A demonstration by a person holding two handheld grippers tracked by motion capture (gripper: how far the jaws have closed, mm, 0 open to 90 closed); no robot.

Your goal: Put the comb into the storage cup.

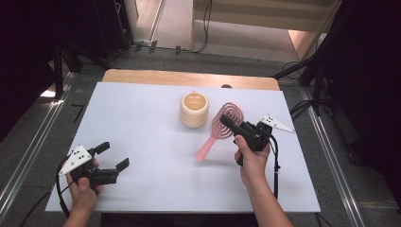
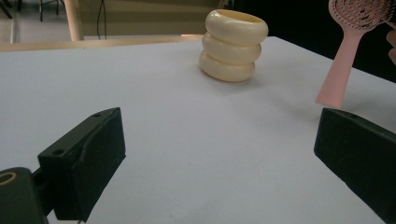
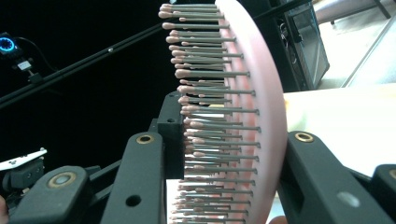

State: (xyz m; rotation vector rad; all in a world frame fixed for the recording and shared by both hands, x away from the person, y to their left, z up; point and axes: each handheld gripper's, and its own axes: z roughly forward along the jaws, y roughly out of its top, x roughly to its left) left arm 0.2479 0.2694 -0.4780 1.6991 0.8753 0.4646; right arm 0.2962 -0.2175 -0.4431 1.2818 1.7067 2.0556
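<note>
Pink hairbrush edge-on, bristles pointing left, clamped between the right hand-held gripper black jaws, dark background

From the ringed cup standing on your table, the hairbrush clamped in your right hand-held gripper lies just to its right, while your left hand-held gripper sits well off to its near left.
</note>
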